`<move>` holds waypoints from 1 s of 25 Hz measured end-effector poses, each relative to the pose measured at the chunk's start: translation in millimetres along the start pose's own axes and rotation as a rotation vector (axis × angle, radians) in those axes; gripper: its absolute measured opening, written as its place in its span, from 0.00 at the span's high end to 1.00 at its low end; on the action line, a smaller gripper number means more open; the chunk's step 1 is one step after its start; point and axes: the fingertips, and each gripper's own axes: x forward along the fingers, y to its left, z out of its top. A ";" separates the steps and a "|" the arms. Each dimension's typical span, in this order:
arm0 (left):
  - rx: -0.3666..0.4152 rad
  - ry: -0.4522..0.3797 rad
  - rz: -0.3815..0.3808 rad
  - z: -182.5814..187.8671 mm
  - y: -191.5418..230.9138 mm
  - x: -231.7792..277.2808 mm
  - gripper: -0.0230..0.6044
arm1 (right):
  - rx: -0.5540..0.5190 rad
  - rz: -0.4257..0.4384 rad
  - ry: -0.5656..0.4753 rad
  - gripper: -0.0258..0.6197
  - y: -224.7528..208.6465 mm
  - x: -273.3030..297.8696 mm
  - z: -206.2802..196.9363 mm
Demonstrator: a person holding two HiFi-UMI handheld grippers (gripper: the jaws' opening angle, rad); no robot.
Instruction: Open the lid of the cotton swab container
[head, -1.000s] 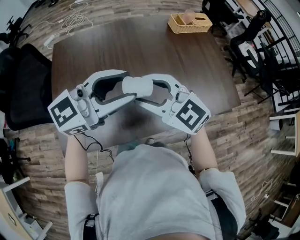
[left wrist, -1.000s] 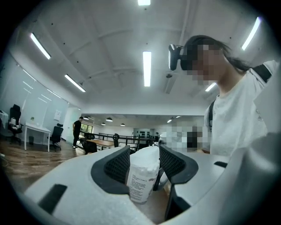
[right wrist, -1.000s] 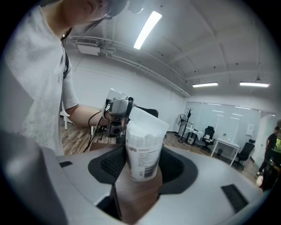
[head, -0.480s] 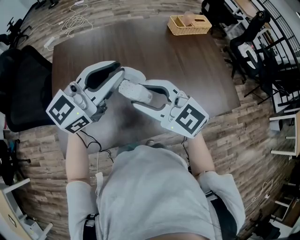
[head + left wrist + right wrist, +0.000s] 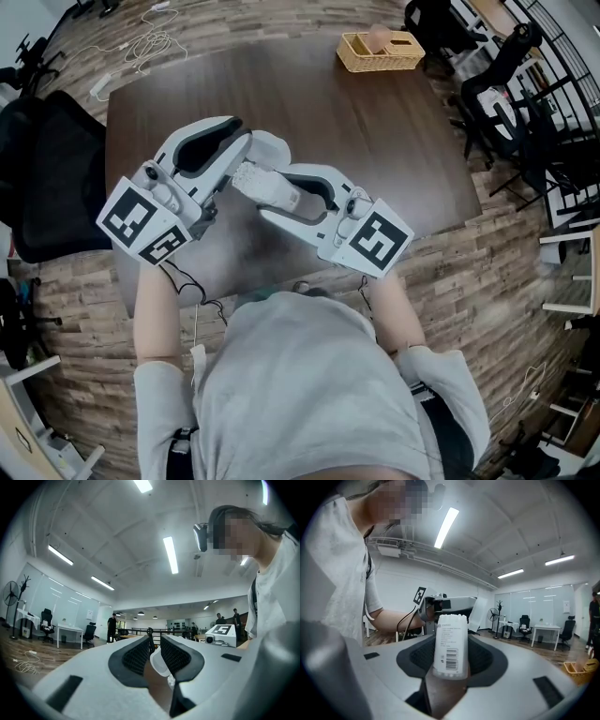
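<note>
The white cotton swab container [image 5: 281, 192] is held level over the table, with my right gripper [image 5: 270, 194] shut on its body and the jaws still closing. In the right gripper view the labelled container [image 5: 450, 644] stands between the pads, with swab tips showing at its top. The white lid [image 5: 270, 148] is off that end, up and left of it. My left gripper [image 5: 246, 145] has its jaws closing on the lid. The lid [image 5: 158, 663] shows as a white rim pinched between the dark pads [image 5: 135, 658].
The brown table [image 5: 309, 103] carries a wicker basket [image 5: 380, 47] at its far right corner. A black chair [image 5: 47, 169] stands left of the table. Cables [image 5: 141, 37] lie on the floor beyond it, and more chairs [image 5: 525, 103] crowd the right side.
The left gripper has swung up and to the left and narrowed its jaws. The lid has come away from the container's end. The right gripper has tilted with the body in it.
</note>
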 end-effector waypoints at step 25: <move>0.103 -0.015 0.457 1.5 5.1 -38.6 0.84 | 0.044 -0.378 -0.116 0.67 -67.4 -44.1 23.0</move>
